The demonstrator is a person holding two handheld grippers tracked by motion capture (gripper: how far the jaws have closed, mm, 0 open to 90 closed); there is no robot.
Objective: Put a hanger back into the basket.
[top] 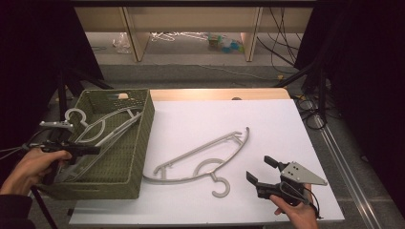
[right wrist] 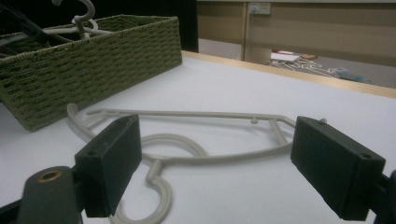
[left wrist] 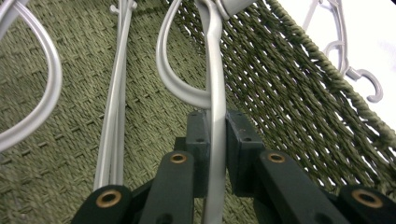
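One hanger clamped in the basket, another lying on the desk.

The left gripper (left wrist: 212, 140) has its jaws closed on the bar of a grey hanger (left wrist: 212, 84) inside the green woven basket (top: 138, 138) at the left of the desk (top: 267, 119). The right gripper (top: 261, 170) is wide open, low over the desk, just beside the second hanger (top: 200, 160), not touching it.

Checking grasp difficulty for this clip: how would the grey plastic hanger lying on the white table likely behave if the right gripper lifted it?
The grey plastic hanger looks thin and open-framed, so probably light. Its bars hold their curve, suggesting it is fairly stiff. Gripped off-centre by the open right gripper, it would probably swing or tilt.
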